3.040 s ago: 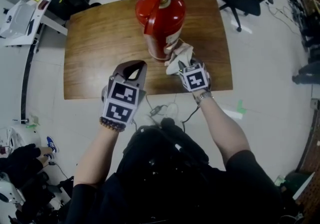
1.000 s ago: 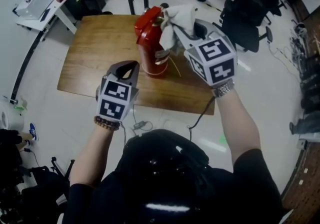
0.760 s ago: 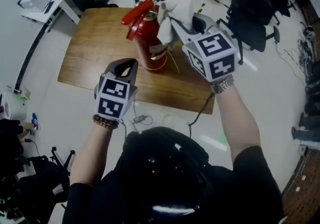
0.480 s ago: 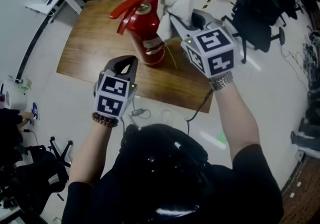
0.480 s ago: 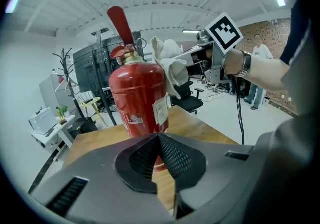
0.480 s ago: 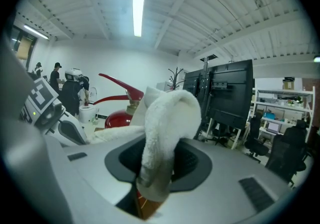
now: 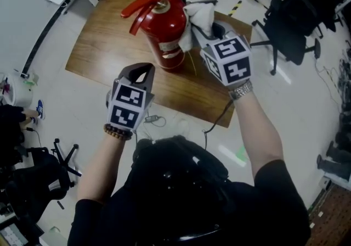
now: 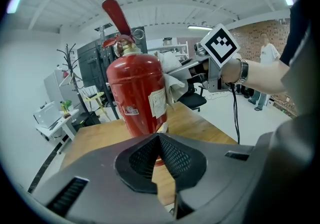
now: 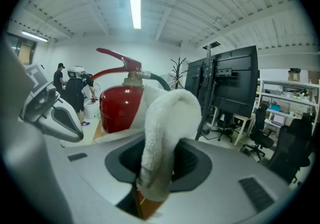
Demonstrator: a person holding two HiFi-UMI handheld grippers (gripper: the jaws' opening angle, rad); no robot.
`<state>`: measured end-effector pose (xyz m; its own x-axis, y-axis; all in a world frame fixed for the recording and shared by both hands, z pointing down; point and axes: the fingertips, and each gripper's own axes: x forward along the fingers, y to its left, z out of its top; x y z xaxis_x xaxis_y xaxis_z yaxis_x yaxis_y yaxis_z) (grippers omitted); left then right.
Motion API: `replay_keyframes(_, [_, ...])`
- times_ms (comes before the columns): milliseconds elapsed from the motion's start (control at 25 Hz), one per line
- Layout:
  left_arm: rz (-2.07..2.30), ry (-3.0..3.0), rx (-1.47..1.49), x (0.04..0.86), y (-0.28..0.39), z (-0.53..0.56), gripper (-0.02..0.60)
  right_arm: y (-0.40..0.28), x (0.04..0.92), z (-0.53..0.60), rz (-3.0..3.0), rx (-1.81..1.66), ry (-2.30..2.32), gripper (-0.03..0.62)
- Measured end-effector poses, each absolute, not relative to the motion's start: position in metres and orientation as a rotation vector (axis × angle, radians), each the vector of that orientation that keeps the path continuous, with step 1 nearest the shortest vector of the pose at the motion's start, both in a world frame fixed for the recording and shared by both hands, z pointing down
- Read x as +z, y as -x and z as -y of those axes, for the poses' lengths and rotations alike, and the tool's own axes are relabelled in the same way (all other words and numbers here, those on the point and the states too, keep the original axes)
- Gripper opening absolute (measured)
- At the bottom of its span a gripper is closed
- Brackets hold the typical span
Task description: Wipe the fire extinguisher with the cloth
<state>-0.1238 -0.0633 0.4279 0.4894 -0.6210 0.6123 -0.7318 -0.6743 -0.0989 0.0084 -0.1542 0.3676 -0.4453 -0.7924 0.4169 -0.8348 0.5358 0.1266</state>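
Gripping the white cloth (image 7: 200,15) between its fingers, the right gripper (image 7: 198,29) is holding it against the upper right side of the red fire extinguisher (image 7: 167,25), where cloth and cylinder are touching. In the right gripper view the fingers (image 9: 187,160) are clamping down on a folded band of the cloth, which is bulging up over them and hiding part of the red cylinder behind.

The fire extinguisher is standing upright on the wooden worktop (image 7: 104,47), towards its far edge in the head view. Its red lever (image 7: 143,4) is sticking out to the left, and a paper label (image 7: 171,48) is showing low on its side.

The left gripper (image 7: 141,70) is hovering by the near edge of the worktop, apart from the cylinder and pointing at it. Its fingers (image 8: 175,155) are pressing together at the tips, with nothing between them.

The person is wearing a metal watch (image 7: 239,91) on the right wrist and a bead bracelet (image 7: 117,132) on the left. Black office chairs (image 7: 290,31) are standing on the pale floor beyond the worktop.
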Motion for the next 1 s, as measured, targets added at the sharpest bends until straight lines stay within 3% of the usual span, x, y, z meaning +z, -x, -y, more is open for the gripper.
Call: replay_keyframes(1000, [1.255,-2.491,0.912,0.424,0.147,0.056,0.000,-0.009,0.460,0.158,2.182,0.261,-1.226,0.118])
